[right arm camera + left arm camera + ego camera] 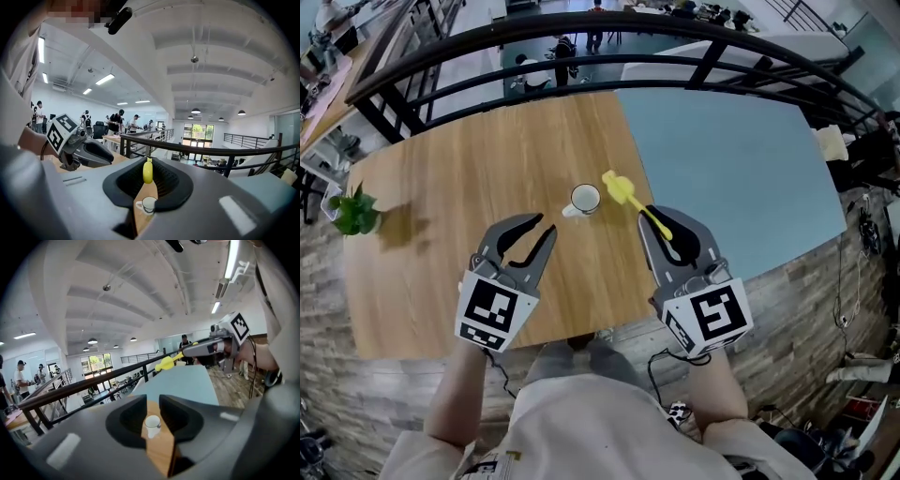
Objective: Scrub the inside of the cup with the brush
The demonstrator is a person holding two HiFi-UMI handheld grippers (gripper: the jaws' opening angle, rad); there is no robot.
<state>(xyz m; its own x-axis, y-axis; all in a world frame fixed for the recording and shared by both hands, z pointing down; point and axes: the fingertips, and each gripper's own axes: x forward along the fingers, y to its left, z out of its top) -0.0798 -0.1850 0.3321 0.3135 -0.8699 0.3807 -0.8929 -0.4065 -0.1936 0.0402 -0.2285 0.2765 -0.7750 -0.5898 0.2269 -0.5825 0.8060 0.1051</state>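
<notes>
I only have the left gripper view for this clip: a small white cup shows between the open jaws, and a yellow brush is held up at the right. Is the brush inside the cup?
Observer: No. In the head view the yellow brush has its head just right of the small white cup, outside its mouth.
Reviewer: Is the other gripper really clamped on it?
Observer: Yes. The right gripper has the brush handle between its jaws, as its own view shows.
Reviewer: Is my gripper touching the cup?
Observer: No. The left gripper is open and short of the cup, with bare wooden table between them.
</notes>
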